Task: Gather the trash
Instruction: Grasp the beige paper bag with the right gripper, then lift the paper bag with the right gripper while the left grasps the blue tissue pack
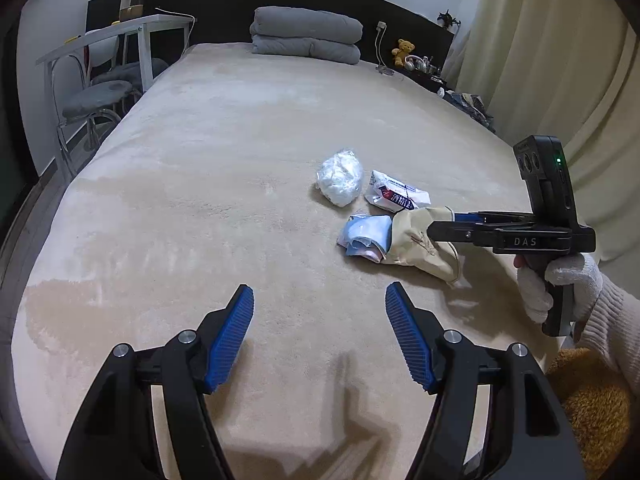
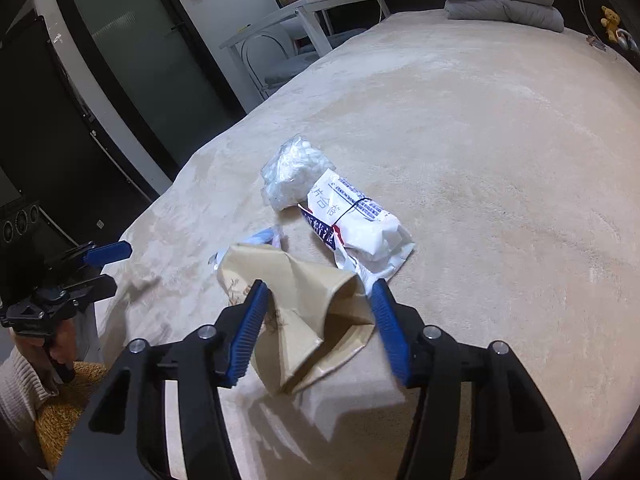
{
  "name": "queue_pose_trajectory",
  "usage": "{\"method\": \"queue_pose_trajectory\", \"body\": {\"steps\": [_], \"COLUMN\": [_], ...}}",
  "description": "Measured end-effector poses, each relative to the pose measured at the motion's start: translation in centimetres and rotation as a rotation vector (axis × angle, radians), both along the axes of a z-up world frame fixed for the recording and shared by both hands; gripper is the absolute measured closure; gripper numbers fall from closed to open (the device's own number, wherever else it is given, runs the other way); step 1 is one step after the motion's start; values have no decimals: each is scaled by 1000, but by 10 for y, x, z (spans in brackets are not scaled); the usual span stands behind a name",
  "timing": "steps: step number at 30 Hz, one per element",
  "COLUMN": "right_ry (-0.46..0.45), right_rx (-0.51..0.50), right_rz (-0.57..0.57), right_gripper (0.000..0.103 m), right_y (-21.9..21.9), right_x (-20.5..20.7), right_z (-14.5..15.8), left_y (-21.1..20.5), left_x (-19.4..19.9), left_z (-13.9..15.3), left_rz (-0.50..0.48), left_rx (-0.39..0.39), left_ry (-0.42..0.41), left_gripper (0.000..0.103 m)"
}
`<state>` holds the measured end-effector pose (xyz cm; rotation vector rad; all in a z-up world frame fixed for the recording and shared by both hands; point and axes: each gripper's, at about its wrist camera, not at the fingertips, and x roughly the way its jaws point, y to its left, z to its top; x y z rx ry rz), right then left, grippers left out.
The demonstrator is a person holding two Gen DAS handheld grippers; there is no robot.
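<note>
Bed (image 2: 500,120): brown paper bag (image 2: 296,304) hides most of blue wrapper (image 2: 262,237).

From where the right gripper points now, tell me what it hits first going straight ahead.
The right gripper is open, and the crumpled brown paper bag already lies between its fingers, so it meets that first. Beyond it lies the white printed packet, though depth is uncertain.

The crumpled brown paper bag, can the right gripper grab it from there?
Probably yes. The right gripper is open with the brown paper bag between its fingers, and nothing blocks it on the bed.
</note>
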<state>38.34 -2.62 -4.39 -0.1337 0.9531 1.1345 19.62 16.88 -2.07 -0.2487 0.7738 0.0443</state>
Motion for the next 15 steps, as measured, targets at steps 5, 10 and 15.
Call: {"method": "queue_pose_trajectory", "body": {"steps": [5,10,15], "right_ry": [-14,-26,-49], "right_rx": [14,30,43], "right_rz": [27,33,28], "right_gripper": [68,72,73], "right_y": [-5,-13,-27], "right_x": [-7,-15,-25], "right_z": [8,16,26], "left_y": [4,2,-4], "left_x": [4,10,20], "left_z": [-5,-8,-11], "left_rz": [19,18,14], "left_rx": [-15,-7,2], "left_ry": [12,20,31], "left_gripper": [36,36,36]}}
